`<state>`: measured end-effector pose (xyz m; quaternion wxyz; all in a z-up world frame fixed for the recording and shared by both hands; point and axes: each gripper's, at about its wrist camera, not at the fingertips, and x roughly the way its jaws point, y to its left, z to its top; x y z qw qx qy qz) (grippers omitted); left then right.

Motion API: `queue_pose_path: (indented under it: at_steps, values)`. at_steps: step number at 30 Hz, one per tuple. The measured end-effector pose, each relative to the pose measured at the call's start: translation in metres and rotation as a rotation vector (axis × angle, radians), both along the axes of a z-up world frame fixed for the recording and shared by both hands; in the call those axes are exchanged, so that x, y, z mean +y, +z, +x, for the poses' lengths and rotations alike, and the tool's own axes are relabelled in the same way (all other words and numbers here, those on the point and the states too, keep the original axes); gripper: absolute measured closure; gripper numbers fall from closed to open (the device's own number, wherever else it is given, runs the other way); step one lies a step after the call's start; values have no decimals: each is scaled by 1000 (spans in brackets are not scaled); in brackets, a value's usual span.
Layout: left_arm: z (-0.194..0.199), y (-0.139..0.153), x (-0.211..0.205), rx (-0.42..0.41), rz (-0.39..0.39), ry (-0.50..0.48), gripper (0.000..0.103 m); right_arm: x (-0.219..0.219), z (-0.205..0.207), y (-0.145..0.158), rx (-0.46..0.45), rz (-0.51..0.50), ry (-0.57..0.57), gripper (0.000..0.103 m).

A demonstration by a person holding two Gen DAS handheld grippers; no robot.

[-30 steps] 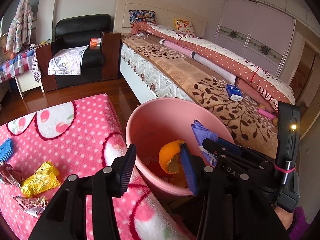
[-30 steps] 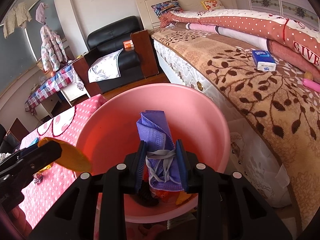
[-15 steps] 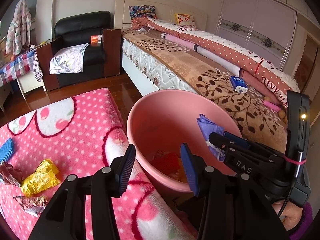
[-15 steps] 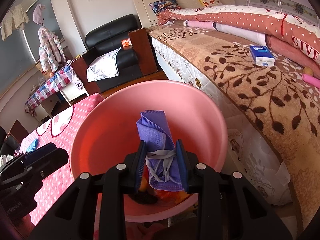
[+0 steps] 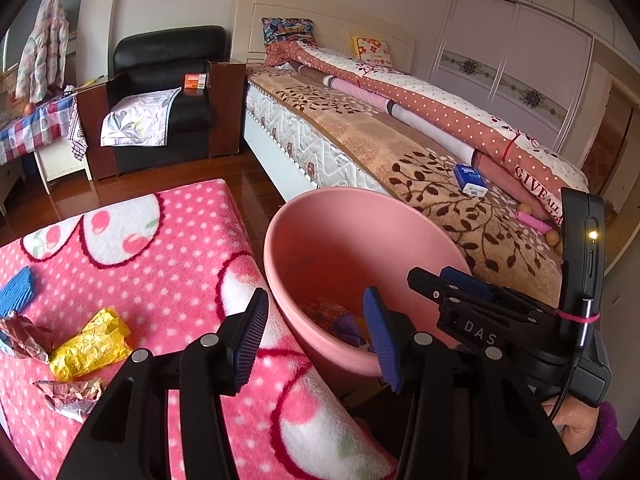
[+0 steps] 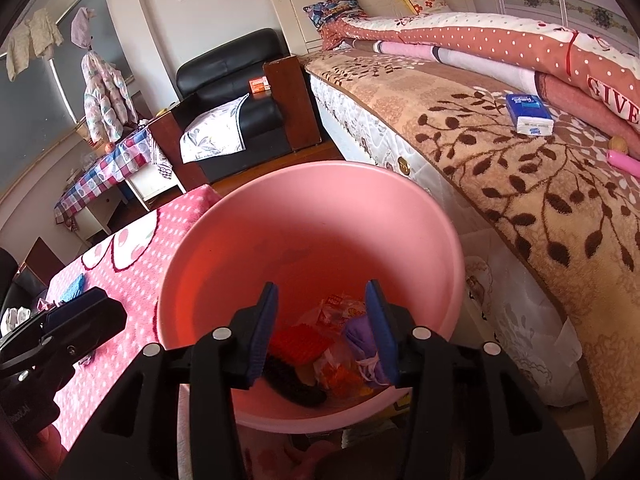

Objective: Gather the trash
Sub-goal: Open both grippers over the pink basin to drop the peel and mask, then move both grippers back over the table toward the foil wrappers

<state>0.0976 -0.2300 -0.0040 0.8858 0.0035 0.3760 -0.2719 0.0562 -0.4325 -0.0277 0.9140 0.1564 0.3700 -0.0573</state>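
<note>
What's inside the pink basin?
In the pink basin: purple mask, red scrubby piece, dark item, wrappers. Lower layers and the near bottom are hidden.

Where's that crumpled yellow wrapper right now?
In the left wrist view, the yellow wrapper lies at lower left on the pink dotted blanket, between two crumpled foil scraps, well left of the pink bin.

Pink bin (image 6: 420, 216) – purple mask (image 6: 362, 336) inside, crumpled

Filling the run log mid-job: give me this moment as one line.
left gripper: open, empty | right gripper: open, over pink basin | purple mask: in basin | yellow wrapper: on blanket
</note>
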Motion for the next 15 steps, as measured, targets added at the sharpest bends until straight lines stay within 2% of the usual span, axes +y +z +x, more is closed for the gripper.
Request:
queue_pose_path:
  at_steps: [15]
  values:
    - [-30,5,50,1,-15,73,53,37,-25,25,-69,14,70,57]
